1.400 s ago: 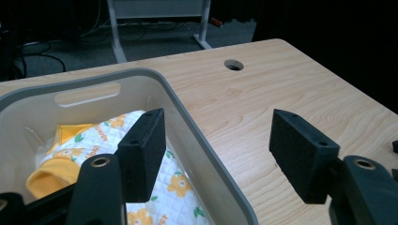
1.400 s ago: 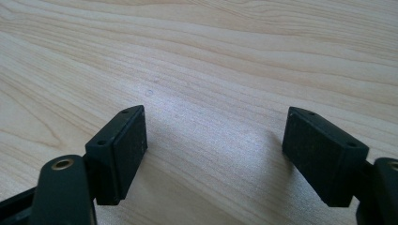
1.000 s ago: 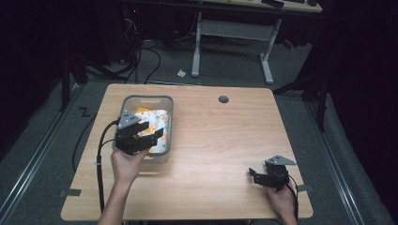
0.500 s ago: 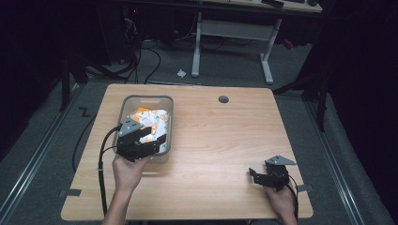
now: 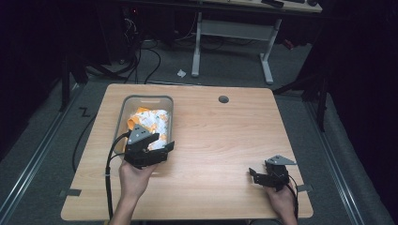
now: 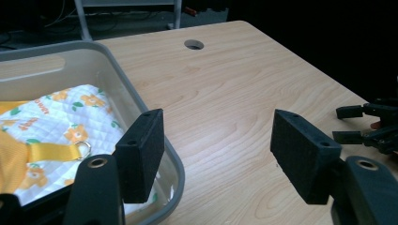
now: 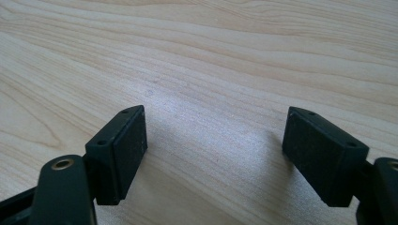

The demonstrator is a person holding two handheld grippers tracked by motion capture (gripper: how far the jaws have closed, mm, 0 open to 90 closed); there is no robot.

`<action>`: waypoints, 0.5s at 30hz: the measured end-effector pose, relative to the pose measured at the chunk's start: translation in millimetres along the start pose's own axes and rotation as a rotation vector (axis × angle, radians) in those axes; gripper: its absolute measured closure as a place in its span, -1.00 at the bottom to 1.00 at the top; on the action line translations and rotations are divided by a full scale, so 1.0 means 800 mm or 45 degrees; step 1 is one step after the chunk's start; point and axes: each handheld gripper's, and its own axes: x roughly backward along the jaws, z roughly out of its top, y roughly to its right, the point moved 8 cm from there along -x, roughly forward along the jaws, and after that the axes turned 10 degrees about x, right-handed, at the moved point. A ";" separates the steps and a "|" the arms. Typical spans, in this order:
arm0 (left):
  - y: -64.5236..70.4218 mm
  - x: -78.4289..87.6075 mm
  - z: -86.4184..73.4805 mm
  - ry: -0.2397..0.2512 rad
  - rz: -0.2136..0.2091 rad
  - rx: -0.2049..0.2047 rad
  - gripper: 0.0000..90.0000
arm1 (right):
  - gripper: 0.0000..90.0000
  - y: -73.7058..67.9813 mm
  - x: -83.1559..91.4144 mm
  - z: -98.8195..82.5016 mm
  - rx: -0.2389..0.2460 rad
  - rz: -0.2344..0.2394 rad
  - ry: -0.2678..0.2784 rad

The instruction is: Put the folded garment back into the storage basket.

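Wooden worktop point(image 5: 211, 140) is seen with a grey bin point(image 5: 126, 105) holding printed cloth point(image 5: 152, 123) at nine o'clock. Left claw point(image 6: 216, 150) is held released over the bin's rim. Right claw point(image 7: 216, 154) is released at five o'clock.

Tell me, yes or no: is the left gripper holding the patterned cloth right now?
No: the left gripper stands open with nothing between its fingers, while the patterned cloth lies in the bin.
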 end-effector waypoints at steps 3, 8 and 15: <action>0.006 -0.004 -0.004 -0.006 -0.016 -0.008 -0.21 | -0.50 0.000 0.000 0.000 0.000 0.000 0.000; 0.015 -0.010 -0.009 -0.015 -0.031 -0.015 -0.21 | -0.50 0.000 0.000 0.000 0.000 0.000 -0.001; 0.026 -0.018 -0.016 -0.020 -0.049 -0.025 -0.22 | -0.50 0.000 0.000 0.000 0.000 0.000 -0.001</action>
